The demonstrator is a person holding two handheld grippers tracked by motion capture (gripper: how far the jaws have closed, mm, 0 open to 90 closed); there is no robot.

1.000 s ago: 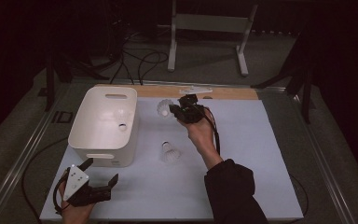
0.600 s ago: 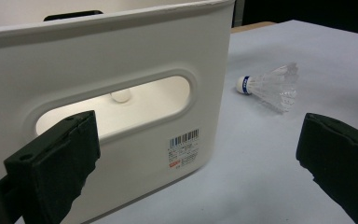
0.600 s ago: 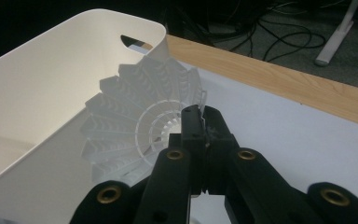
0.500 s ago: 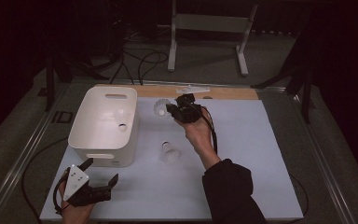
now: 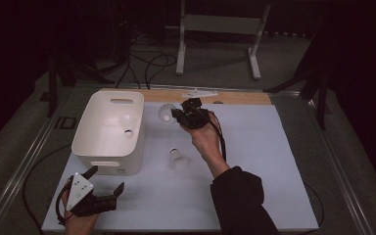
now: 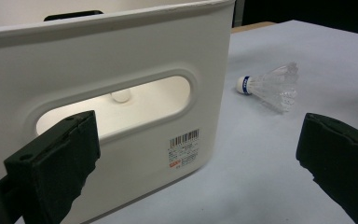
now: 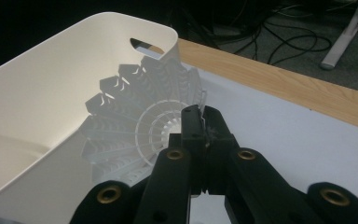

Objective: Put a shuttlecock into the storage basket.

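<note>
Right claw (image 5: pixel 176 116) nearer bin (image 5: pixel 94 142), shuttlecock (image 5: pixel 165 112) cork hidden

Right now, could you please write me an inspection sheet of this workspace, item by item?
Surface: pale blue table mat, wooden strip along the far edge.
Job's things: white plastic bin with handle slots, one shuttlecock inside; white plastic shuttlecock held beside the bin's rim; second shuttlecock lying on the mat.
Clutter: nothing seen.
Grippers: right gripper fingers shut on the shuttlecock's skirt; left gripper open, near the bin's front.
Cables: black cables on the floor beyond.
Surroundings: dark room, white metal stand.
</note>
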